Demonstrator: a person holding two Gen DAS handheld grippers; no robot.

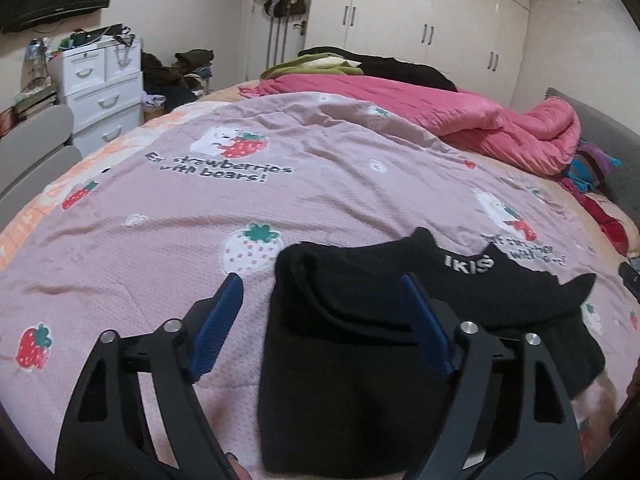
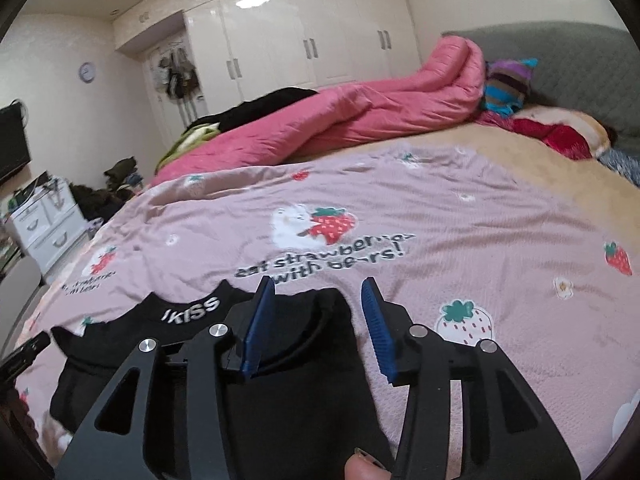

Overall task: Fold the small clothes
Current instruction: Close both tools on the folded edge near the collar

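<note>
A small black garment [image 1: 344, 392] with white "IKISS" lettering lies folded flat on the pink strawberry-print bedspread [image 1: 320, 184]. My left gripper [image 1: 322, 284] stands open over its left part. One blue pad [image 1: 220, 328] is over bare bedspread and the other sits above the cloth, neither pressing on it. In the right wrist view the same garment [image 2: 188, 316] lies at the lower left. My right gripper [image 2: 316, 284] is open above its right edge, with black cloth showing between the blue pads [image 2: 256, 328] and nothing gripped.
A bunched pink quilt [image 1: 500, 128] and dark clothes lie across the far side of the bed. A grey headboard [image 2: 580, 64] and pillows are on the right, white drawers [image 1: 100, 92] on the left, wardrobes behind. A fingertip [image 2: 360, 470] shows at the bottom edge.
</note>
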